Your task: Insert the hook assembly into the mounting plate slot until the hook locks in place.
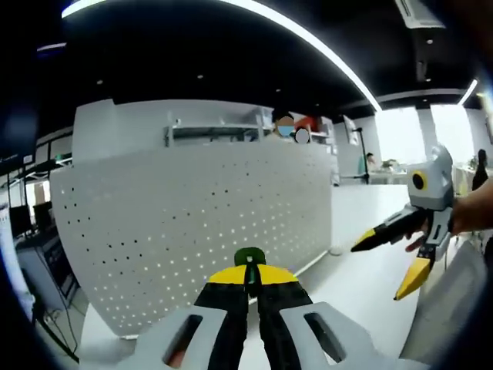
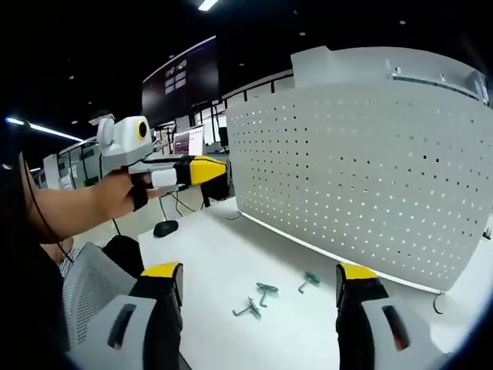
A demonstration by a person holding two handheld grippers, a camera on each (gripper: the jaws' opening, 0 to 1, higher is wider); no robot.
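Observation:
A white perforated mounting plate point(image 1: 192, 223) stands upright on the table, also seen in the right gripper view point(image 2: 370, 169). My left gripper point(image 1: 250, 274) is shut on a green hook point(image 1: 250, 257), whose rounded head sticks up between the yellow tips, close in front of the plate. Held by a hand, the left gripper point(image 2: 206, 170) appears near the plate's left end in the right gripper view. My right gripper point(image 2: 258, 274) is open and empty above the table; it shows with jaws apart point(image 1: 383, 270) at the right. Three green hooks point(image 2: 266, 291) lie loose on the table below it.
White tabletop point(image 2: 216, 262) runs in front of the plate. A black mouse-like object point(image 2: 164, 228) lies at its far left, near cables. A grey chair back point(image 2: 88, 289) sits at lower left. A person point(image 1: 285, 127) is behind the plate; desks and monitors stand beyond.

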